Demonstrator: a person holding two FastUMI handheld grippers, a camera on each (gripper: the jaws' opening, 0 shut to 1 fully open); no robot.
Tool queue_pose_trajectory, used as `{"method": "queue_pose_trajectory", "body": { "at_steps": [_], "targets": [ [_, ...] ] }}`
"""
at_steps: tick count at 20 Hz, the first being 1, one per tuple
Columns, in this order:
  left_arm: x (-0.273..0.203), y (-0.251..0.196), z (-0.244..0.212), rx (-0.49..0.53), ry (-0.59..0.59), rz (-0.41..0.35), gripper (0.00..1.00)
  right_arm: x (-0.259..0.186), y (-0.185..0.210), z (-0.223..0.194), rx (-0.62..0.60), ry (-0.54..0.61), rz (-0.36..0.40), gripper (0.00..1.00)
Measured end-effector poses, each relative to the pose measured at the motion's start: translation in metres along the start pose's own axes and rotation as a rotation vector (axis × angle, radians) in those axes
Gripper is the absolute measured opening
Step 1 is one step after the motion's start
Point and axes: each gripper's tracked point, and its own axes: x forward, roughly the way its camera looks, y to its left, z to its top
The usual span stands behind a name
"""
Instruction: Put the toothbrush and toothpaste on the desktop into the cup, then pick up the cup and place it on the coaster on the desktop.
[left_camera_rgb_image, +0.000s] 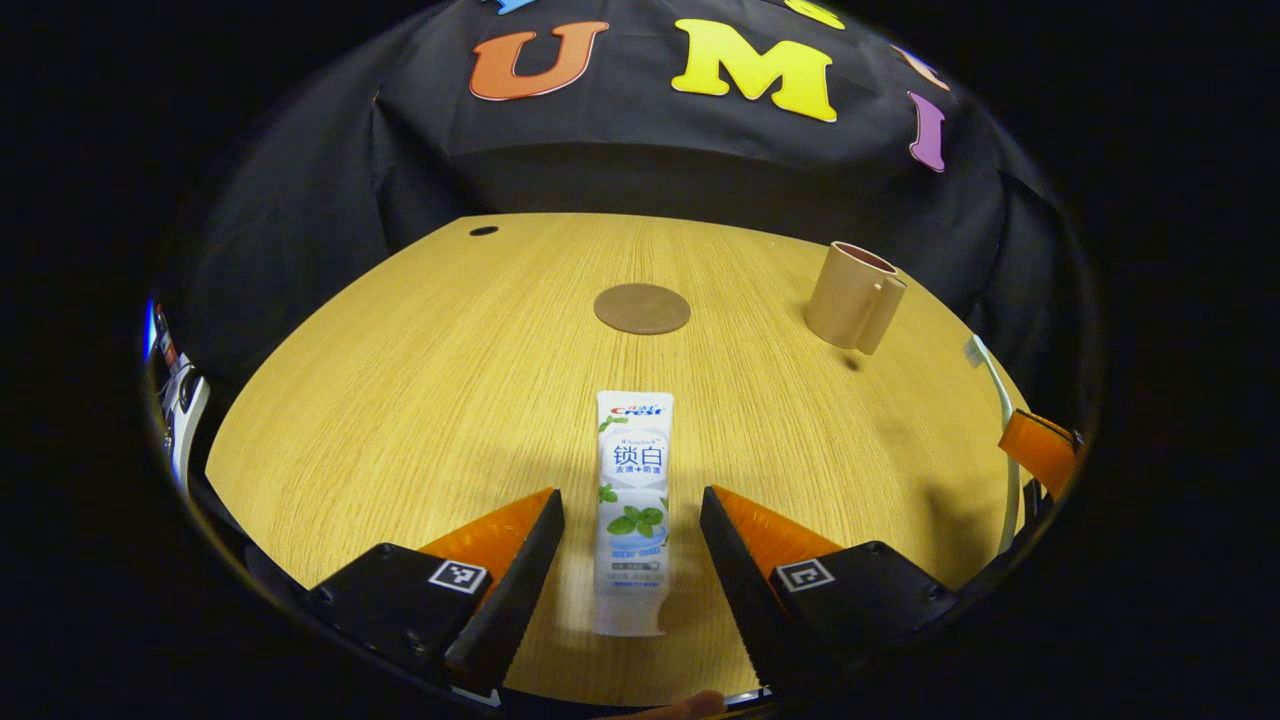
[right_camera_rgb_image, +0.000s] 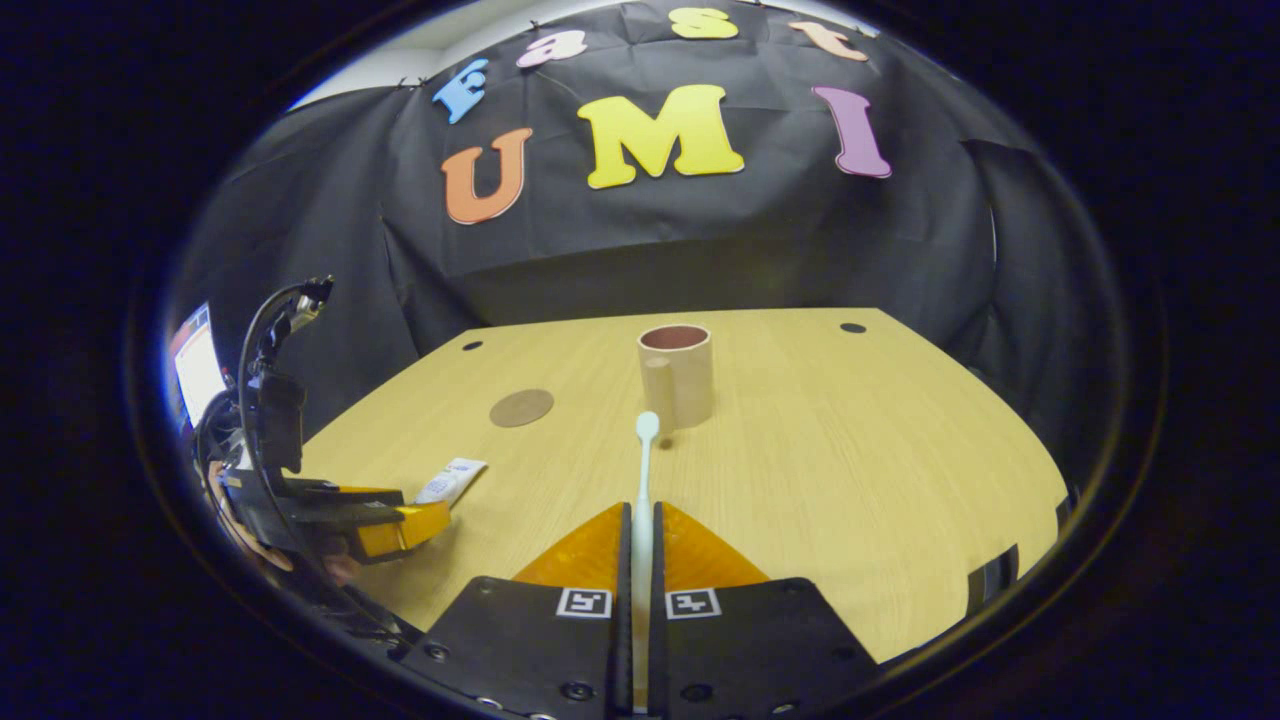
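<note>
1. Left gripper (left_camera_rgb_image: 632, 520), bottom centre of the left gripper view: fingers spread, one on each side of the toothpaste (left_camera_rgb_image: 632, 500) lying flat on the desktop (left_camera_rgb_image: 420, 400), not touching it.
2. Right gripper (right_camera_rgb_image: 640, 525), bottom centre of the right gripper view: fingers pressed together on the toothbrush (right_camera_rgb_image: 643, 480) handle, head pointing toward the cup (right_camera_rgb_image: 677, 375).
3. Cup upright at frame centre, coaster (right_camera_rgb_image: 521, 407) to its left, well apart.

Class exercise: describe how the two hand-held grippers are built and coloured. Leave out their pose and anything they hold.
Each hand-held gripper has a black body, two wedge-shaped orange fingers with black inner faces, and a square black-and-white marker on each finger base. A black cable loops above the left one.
</note>
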Motion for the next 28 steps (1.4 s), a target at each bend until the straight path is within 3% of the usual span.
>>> {"method": "queue_pose_trajectory", "body": {
  "at_steps": [5,10,15,16,17,24,25,26,28],
  "targets": [
    [0.007,0.003,0.001,0.031,0.021,0.042,0.76,-0.002,-0.009,0.007,0.034,-0.024,0.001,0.05],
    [0.008,0.009,0.002,0.024,0.019,0.048,0.48,-0.002,-0.016,0.016,0.027,-0.046,-0.003,0.04],
    [0.003,0.011,0.019,0.006,-0.063,0.048,0.42,-0.003,-0.019,0.04,0.029,-0.095,-0.003,0.04],
    [0.001,0.011,0.028,0.011,-0.099,0.047,0.37,0.0,-0.019,0.047,0.028,-0.103,-0.002,0.04],
    [-0.001,0.009,0.039,0.015,-0.137,0.042,0.42,0.003,-0.019,0.054,0.023,-0.11,0.001,0.04],
    [-0.018,-0.009,0.11,0.05,-0.355,0.028,0.42,0.031,-0.022,0.11,-0.007,-0.173,0.025,0.04],
    [-0.02,-0.011,0.117,0.048,-0.372,0.021,0.46,0.036,-0.022,0.122,-0.013,-0.189,0.029,0.04],
    [-0.022,-0.015,0.124,0.043,-0.387,0.011,0.42,0.041,-0.02,0.135,-0.019,-0.209,0.035,0.04],
    [-0.025,-0.019,0.137,0.042,-0.415,-0.004,0.42,0.049,-0.017,0.162,-0.018,-0.254,0.05,0.05]
  ]
}}
